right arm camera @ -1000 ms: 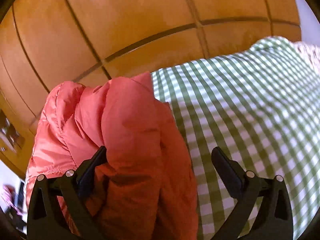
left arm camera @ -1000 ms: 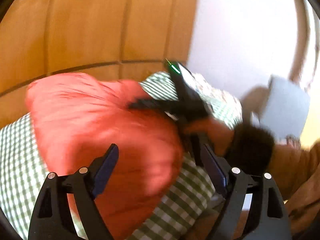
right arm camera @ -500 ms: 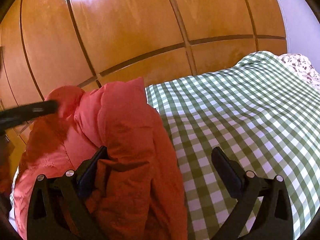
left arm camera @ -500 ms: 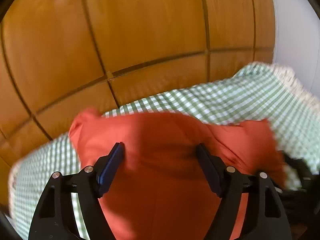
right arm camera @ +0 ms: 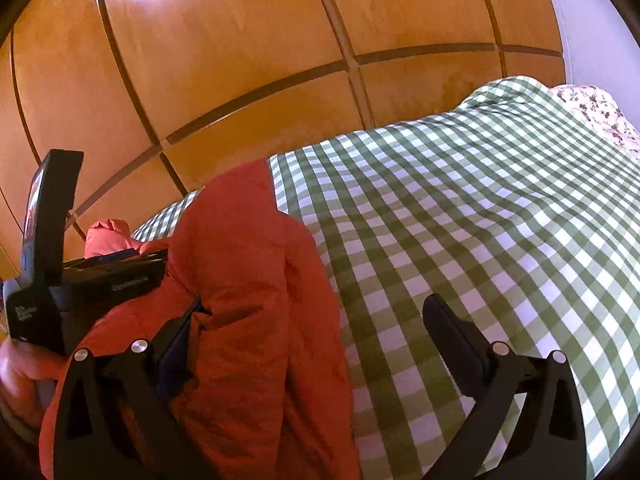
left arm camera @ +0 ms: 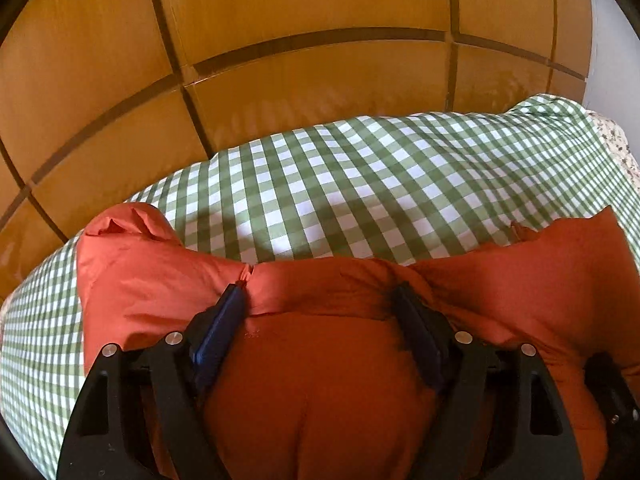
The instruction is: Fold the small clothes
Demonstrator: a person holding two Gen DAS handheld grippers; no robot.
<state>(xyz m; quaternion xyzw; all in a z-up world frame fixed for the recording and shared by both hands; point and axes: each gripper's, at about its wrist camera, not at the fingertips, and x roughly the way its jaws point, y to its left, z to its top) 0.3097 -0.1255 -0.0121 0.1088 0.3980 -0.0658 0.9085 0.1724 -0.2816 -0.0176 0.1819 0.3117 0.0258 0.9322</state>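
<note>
An orange-red padded jacket [left arm camera: 320, 380] lies bunched on the green-and-white checked bedcover [left arm camera: 360, 200]. My left gripper [left arm camera: 320, 294] sits low over it with its jaws wide. Puffy fabric bulges up between the blue-padded fingers [left arm camera: 224, 328], and both fingertips sink into folds. In the right wrist view the jacket [right arm camera: 248, 300] is heaped at the left. My right gripper [right arm camera: 314, 308] stands open: its left finger is tucked against the heap, its right finger [right arm camera: 452, 332] hangs over bare cover. The left gripper [right arm camera: 112, 272] shows there side-on, reaching into the jacket.
Wooden wardrobe panels [left arm camera: 320, 20] rise right behind the bed. A floral fabric [right arm camera: 592, 108] lies at the far right corner by a white wall [right arm camera: 592, 20]. A person's hand [right arm camera: 16, 368] holds the left gripper. Checked cover [right arm camera: 480, 220] stretches to the right of the jacket.
The left gripper swung round from facing the other hand to facing the wardrobe and came down onto the jacket. It has entered the right wrist view. The right gripper barely moved.
</note>
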